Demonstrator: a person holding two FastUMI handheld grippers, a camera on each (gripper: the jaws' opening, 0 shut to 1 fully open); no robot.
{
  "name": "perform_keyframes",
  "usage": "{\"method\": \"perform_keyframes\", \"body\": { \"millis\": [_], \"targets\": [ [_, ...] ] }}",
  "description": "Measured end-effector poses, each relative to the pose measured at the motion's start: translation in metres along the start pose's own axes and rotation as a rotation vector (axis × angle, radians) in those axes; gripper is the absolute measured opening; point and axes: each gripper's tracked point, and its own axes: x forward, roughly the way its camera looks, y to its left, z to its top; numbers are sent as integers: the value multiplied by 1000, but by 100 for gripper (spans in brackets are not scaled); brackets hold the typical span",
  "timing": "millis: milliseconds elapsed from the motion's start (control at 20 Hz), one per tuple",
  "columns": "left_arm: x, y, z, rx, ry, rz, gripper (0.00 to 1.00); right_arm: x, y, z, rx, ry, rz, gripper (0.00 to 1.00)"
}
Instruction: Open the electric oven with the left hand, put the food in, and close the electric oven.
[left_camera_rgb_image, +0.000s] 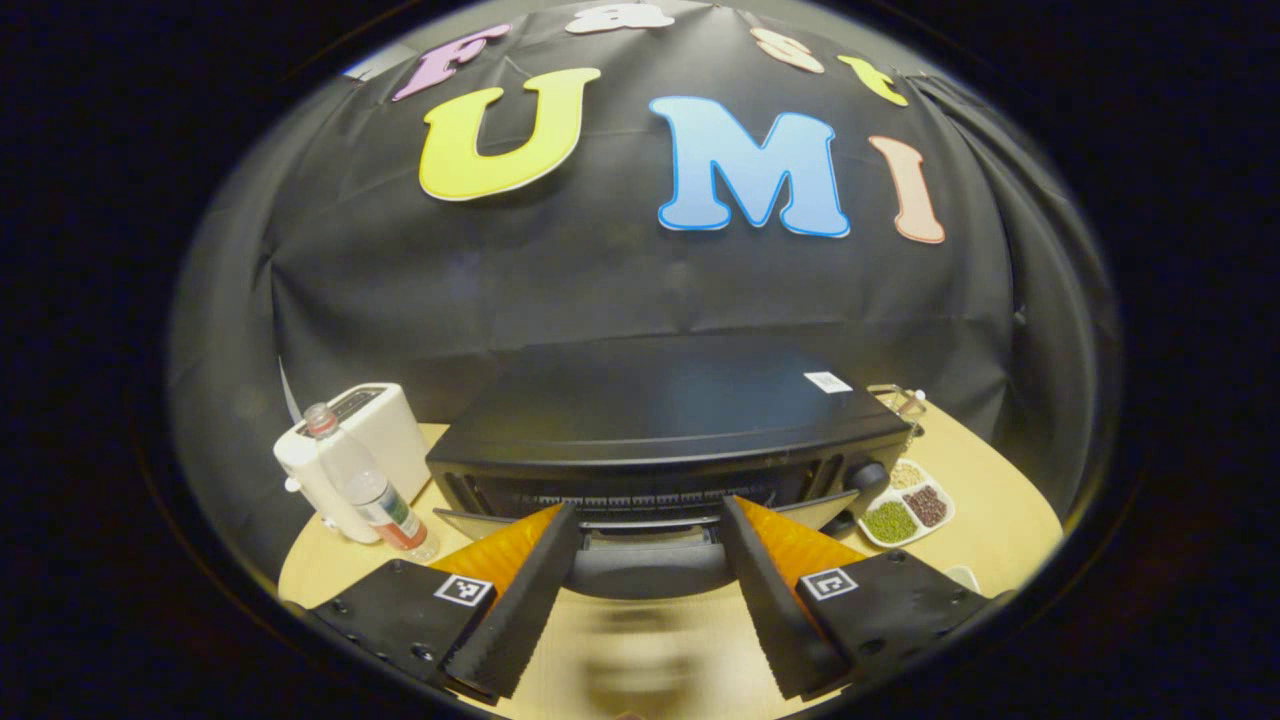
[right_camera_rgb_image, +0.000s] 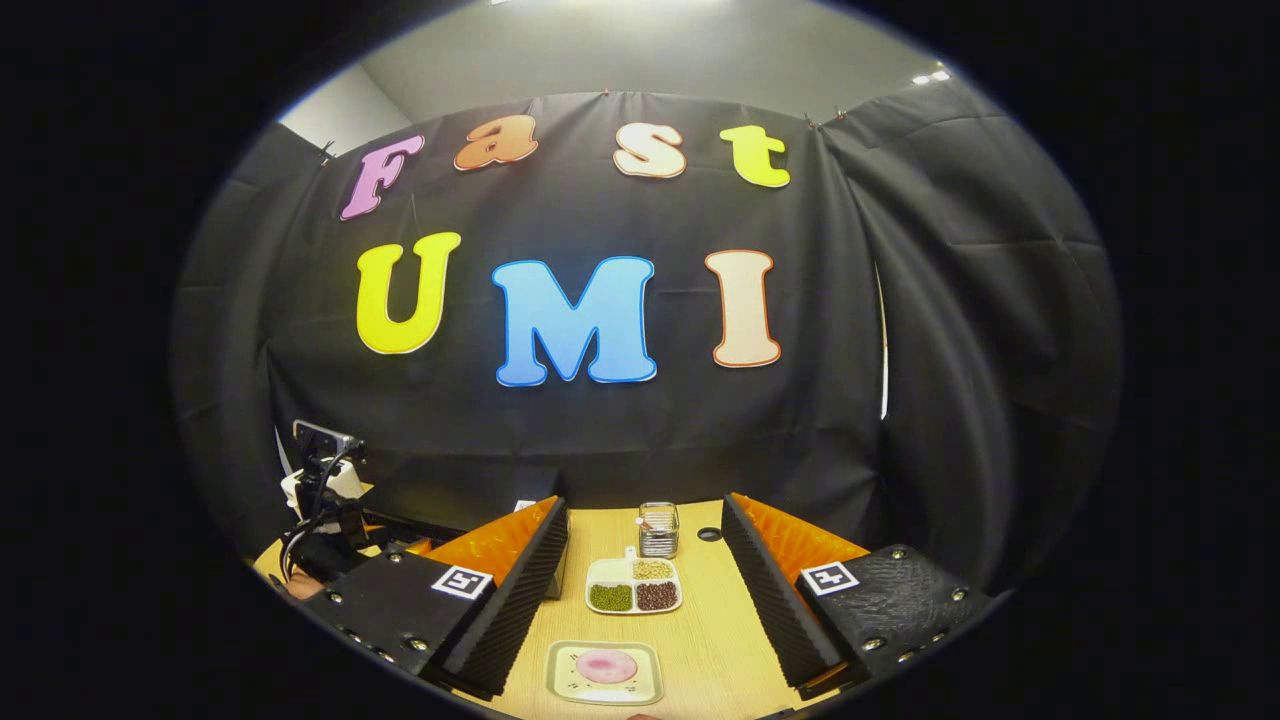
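The black electric oven stands on the table right ahead in the left gripper view. Its door looks tilted outward a little, and the dark door handle lies between the fingers of my left gripper, which is open. In the right gripper view my right gripper is open and holds nothing. Below it, near the table's front edge, a small square plate carries a round pink piece of food. The left gripper and the hand holding it show at the far left of that view.
A white toaster and a plastic bottle stand left of the oven. A divided dish of beans and a small glass jar sit to the oven's right. The wooden table has a small hole.
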Motion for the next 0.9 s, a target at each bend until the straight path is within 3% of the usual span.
{"method": "perform_keyframes", "body": {
  "millis": [300,350,400,450,550,600,900],
  "targets": [
    [-23,-4,-38,28,48,0,96,-4,2,-3,-4,6,10,96],
    [-25,-6,-44,27,53,0,100,-4,2,-3,-7,10,11,96],
    [-26,-6,-48,31,63,0,96,-6,2,-5,-10,13,11,96],
    [-30,-6,-53,36,70,0,100,-8,2,-5,-13,16,11,96],
    [-33,-7,-63,33,84,-1,96,-10,-1,-7,-19,18,6,97],
    [-34,-7,-67,28,92,-1,100,-11,-1,-8,-21,20,4,96],
    [-37,-9,-108,8,173,-15,97,-15,-2,-25,-35,74,11,96]
  ]
}}
